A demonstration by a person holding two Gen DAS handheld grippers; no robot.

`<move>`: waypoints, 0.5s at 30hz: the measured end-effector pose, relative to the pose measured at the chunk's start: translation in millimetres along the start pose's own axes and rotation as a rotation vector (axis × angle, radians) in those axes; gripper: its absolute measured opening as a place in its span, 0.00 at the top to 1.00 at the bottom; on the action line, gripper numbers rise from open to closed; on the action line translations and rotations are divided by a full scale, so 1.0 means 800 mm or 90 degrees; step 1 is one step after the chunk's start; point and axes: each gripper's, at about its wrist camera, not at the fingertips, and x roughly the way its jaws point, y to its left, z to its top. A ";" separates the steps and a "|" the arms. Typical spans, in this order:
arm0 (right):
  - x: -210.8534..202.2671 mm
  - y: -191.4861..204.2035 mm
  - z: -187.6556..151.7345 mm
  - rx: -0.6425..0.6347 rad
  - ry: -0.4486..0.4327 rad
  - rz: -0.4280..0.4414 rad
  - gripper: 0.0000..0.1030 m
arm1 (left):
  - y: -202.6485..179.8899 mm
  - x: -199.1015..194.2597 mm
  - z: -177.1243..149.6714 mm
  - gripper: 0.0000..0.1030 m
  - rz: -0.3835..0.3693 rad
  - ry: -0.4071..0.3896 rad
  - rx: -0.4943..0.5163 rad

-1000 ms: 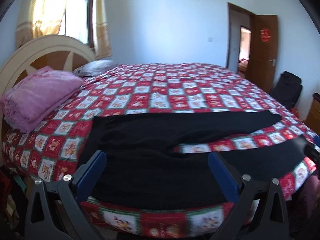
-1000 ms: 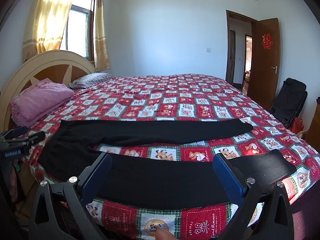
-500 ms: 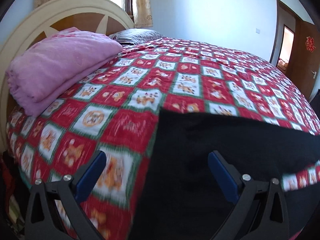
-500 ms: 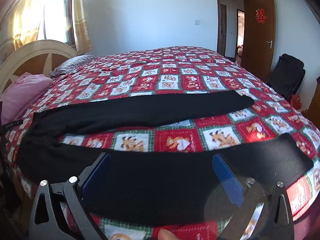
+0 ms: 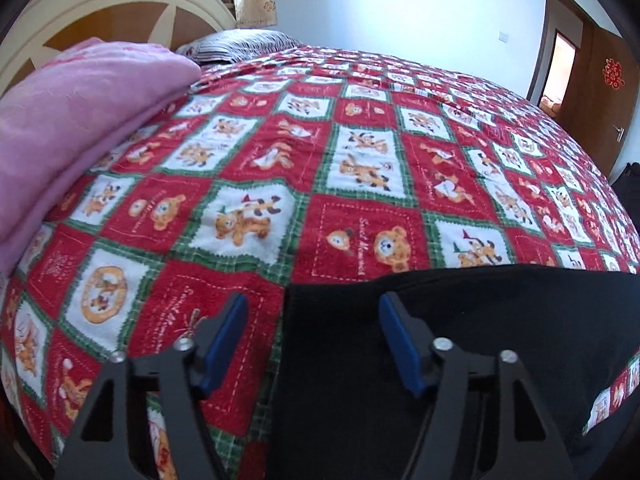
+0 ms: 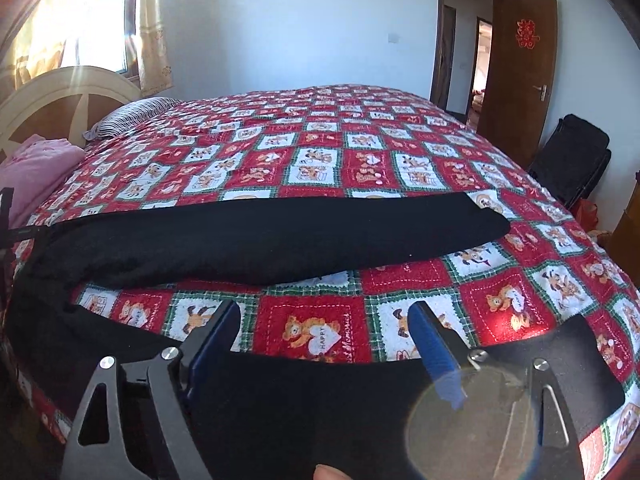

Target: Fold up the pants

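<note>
Step in hand: approach and grasp. Both grippers are set low over the black soft-fabric pants [image 6: 280, 236], which lie flat on the bed with the red, white and green patchwork quilt [image 5: 360, 168], legs spread apart in a narrow V. No fold has been made yet.
Pants position: waist end toward the cream and brown wooden headboard [image 5: 120, 4], leg ends away from it. The near leg [image 6: 320, 400] runs along the bed edge, far leg [image 6: 360, 228] lies further in, with a strip of quilt between them.
Left gripper [image 5: 312, 328]: jaws half open and have just been closing. The waist corner of the pants [image 5: 304, 300] sits between the blue fingers [image 5: 394, 332]; one finger is over quilt, the other over black cloth. The fingers do not yet press on the fabric.
Right gripper [image 6: 324, 332]: jaws fairly wide and have just been closing slightly. They straddle the inner edge of the near leg, away from the headboard. Contact with the cloth cannot be told; nothing is clamped.
Next move, judged: lower both grippers onto the cloth, close on waist corner and leg edge, then carry the near leg over onto the far leg.
Other items: folded pink blanket [image 5: 72, 120] just beside the headboard, well apart from the pants.
</note>
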 end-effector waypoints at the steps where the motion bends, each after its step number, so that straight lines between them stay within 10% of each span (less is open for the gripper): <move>1: 0.005 -0.005 0.002 0.003 0.003 -0.001 0.21 | 0.000 0.002 0.000 0.43 -0.001 0.002 0.000; 4: 0.018 -0.017 0.009 0.006 0.016 -0.003 0.35 | 0.002 0.004 -0.001 0.68 -0.022 0.000 0.004; 15: 0.051 -0.135 0.061 0.152 0.030 -0.036 0.44 | 0.007 0.012 0.000 0.85 -0.030 -0.009 0.002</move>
